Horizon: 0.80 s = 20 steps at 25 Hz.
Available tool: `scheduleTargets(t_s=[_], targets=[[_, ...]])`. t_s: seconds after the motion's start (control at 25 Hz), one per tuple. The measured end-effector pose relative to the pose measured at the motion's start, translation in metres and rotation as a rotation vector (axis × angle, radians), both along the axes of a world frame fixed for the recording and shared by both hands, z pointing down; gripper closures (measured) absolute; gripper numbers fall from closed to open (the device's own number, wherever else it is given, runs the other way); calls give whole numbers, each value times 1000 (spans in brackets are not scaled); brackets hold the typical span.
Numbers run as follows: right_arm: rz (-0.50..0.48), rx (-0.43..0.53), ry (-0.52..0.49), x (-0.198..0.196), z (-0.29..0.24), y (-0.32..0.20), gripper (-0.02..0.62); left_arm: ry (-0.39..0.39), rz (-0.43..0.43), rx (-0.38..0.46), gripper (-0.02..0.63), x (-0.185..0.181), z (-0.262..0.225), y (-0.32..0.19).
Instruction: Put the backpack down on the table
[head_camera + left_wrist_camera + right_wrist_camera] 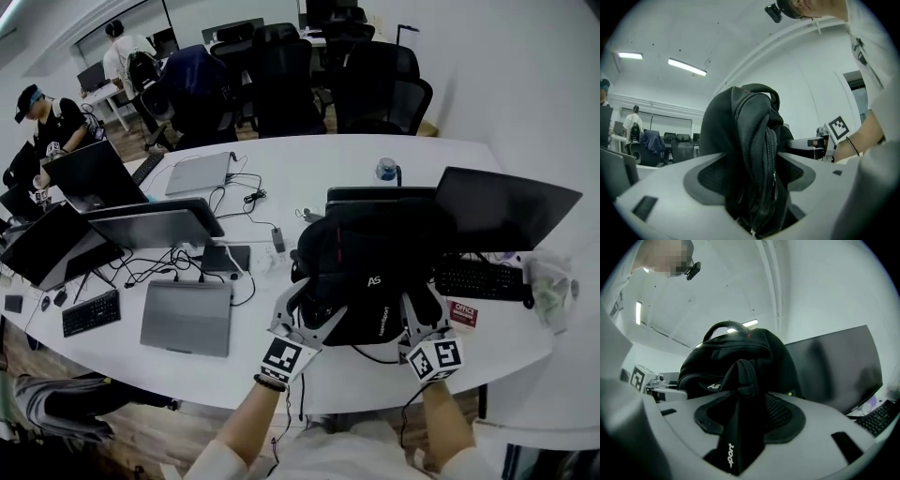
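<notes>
**Head view.** The backpack (370, 272) stands on the white counter (309, 169), close to the near edge, in front of a dark monitor (511, 206) and left of a black keyboard (478, 278). The left gripper (305, 314) lies at its near-left side and the right gripper (419, 319) at its near-right side. Both point away from the person. Only this view shows the whole layout: the curved counter top, closed grey laptops (186, 317) with loose cables to the left, and a bottle (386, 169) at the far side. Whether the jaws press on the fabric cannot be read here.

**Left gripper view.** The jaws are spread. A bunched fold of black woven mesh fabric stands upright between them. A zipper (771, 178) runs down the fold, and the grey pad faces show on either side of it. The pack rises as a rounded dark mass beyond. Ceiling light strips (686, 67), hidden from the head view, appear at the upper left.

**Right gripper view.** The jaws are spread. A flat black strap (740, 427) printed with white lettering stands on edge between them, with textured pad surface exposed to its right. Behind it the domed pack body carries a curved top handle (724, 326) and a small white logo. The monitor is to the right.
</notes>
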State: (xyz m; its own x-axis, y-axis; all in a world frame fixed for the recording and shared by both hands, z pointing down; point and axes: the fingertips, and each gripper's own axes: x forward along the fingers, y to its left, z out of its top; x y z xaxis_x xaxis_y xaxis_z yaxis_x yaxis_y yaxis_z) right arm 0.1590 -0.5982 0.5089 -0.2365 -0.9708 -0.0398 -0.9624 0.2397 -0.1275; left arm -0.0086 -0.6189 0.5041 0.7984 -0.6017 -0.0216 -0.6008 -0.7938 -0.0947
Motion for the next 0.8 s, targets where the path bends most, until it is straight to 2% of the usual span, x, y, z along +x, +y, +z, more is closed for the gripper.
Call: scheduleTargets(t_s=[0.12, 0.32, 0.4, 0.48, 0.56, 0.68, 0.8], targets=[[56, 2, -1, 15, -4, 29, 411, 21, -7, -30, 281, -18, 5, 15], [121, -9, 24, 41, -13, 90, 425, 71, -69, -79, 297, -49, 1, 57], [141, -18, 11, 46, -10, 110, 457, 83, -102, -73, 348, -60, -4, 73], [146, -39, -13, 47, 0, 126, 497, 79, -153, -69, 432, -72, -6, 85], [135, -47, -34, 44, 5, 141, 520, 85, -187, -66, 483, -77, -7, 101], [117, -31, -50, 43, -1, 172, 555, 109, -252, -70, 592, -81, -10, 131], [83, -15, -56, 44, -9, 215, 563, 144, -300, -92, 597, -84, -12, 170]])
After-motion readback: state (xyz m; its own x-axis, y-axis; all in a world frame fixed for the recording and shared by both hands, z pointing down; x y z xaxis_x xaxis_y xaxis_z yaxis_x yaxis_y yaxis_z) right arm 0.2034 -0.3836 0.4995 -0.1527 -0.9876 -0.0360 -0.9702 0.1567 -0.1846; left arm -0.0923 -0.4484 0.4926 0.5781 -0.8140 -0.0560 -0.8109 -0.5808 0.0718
